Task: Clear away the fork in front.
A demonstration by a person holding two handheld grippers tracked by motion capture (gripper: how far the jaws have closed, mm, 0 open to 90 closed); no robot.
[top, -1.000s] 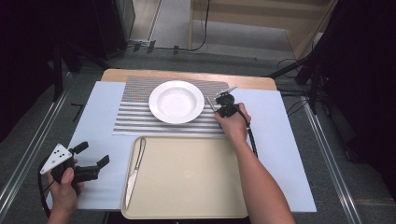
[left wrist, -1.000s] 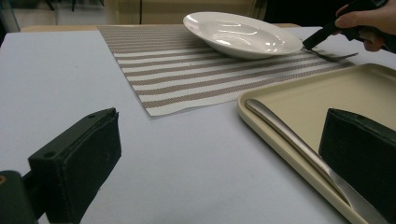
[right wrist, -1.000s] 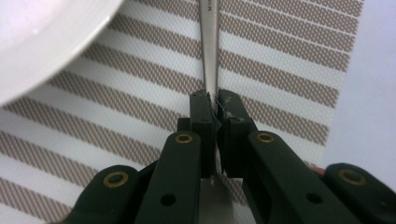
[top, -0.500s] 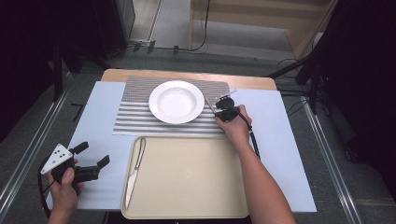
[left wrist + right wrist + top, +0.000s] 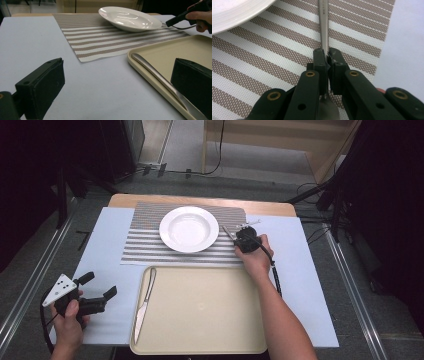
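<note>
My right gripper (image 5: 237, 236) is shut on the handle of a metal utensil (image 5: 323, 25), low over the striped placemat (image 5: 145, 245) just right of the white plate (image 5: 188, 228). The handle points away past the plate's rim (image 5: 234, 15); the utensil's wider end runs under the gripper body and is mostly hidden. My left gripper (image 5: 100, 285) is held open over the pale blue table cover at the front left, with nothing between its jaws. It faces the beige tray (image 5: 200, 47), where a knife (image 5: 160, 80) lies along the left rim.
The tray (image 5: 210, 315) sits at the front centre and holds only the knife (image 5: 144, 305). The plate (image 5: 130, 18) rests on the placemat behind it. The right gripper (image 5: 180, 18) shows at far right in the left gripper view. The floor drops away on both sides.
The right gripper has edged slightly toward the tray with the utensil still in its jaws. The left gripper has stayed where it was.
</note>
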